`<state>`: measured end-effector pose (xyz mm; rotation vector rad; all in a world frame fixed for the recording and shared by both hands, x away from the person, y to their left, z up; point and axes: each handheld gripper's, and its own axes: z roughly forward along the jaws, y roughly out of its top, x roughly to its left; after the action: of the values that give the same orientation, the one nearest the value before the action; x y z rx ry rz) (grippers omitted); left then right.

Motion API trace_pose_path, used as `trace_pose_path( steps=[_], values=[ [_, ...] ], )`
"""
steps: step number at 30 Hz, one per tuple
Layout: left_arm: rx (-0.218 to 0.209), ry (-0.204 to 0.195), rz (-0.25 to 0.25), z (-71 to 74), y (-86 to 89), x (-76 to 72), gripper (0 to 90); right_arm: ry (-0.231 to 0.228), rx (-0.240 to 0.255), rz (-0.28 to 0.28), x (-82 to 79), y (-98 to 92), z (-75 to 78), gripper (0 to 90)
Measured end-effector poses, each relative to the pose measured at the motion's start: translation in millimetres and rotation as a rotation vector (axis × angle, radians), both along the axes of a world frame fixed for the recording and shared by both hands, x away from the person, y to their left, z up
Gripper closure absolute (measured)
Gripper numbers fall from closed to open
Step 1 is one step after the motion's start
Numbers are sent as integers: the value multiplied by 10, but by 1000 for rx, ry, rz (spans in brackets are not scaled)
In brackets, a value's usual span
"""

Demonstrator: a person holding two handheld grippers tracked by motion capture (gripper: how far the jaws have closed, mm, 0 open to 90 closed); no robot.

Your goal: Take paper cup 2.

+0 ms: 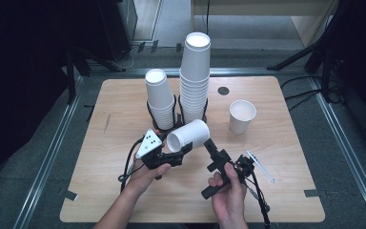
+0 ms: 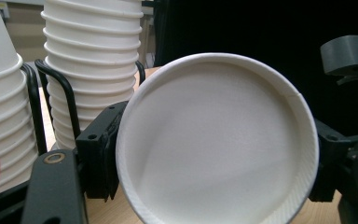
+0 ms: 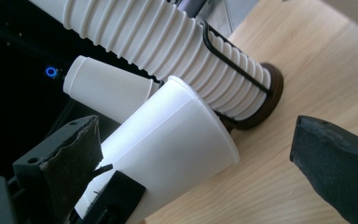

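Observation:
A white paper cup (image 1: 189, 136) lies on its side above the wooden table (image 1: 124, 191), and my left gripper (image 1: 178, 144) is shut on it near the rim. In the left gripper view the cup's open mouth (image 2: 214, 140) faces the camera, and black pads (image 2: 103, 154) press its sides. My right gripper (image 1: 210, 145) is just right of the cup and points at it. In the right gripper view the cup (image 3: 177, 140) lies close by the left jaw, and the right gripper (image 3: 196, 126) stands open without touching it.
Two stacks of white cups stand in black wire holders behind the grippers, a tall stack (image 1: 195, 76) and a shorter stack (image 1: 159, 98). A single upright cup (image 1: 241, 116) stands at the right. A thin white stick (image 1: 262, 167) lies near the right hand.

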<state>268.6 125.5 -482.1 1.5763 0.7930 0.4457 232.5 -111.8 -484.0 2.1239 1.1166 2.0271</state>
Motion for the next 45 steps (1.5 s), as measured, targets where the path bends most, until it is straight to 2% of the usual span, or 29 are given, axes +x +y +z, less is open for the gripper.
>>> trace_pose_path(
  steps=[4, 7, 12, 19, 23, 25, 45],
  values=[
    [6, -11, 2, -2, -7, -6, 237, 64, 93, 21, 19, 24, -12, 22],
    [5, -16, 2, -10, -26, -16, 238, 119, 191, 40, 41, 50, -20, 15],
    [3, -22, -2, -17, -54, -28, 237, 192, 325, 32, 70, 74, -24, 1],
    [6, -32, -10, -17, -72, -41, 237, 280, 467, 13, 161, 116, -49, 0],
    [9, -35, -14, -23, -79, -45, 237, 304, 508, 12, 189, 184, -78, 0],
    [13, -36, -16, -28, -82, -48, 237, 299, 517, 3, 206, 210, -95, 0],
    [10, -47, -65, -44, -130, -80, 237, 370, 627, 26, 412, 321, -233, 0]
  ],
)
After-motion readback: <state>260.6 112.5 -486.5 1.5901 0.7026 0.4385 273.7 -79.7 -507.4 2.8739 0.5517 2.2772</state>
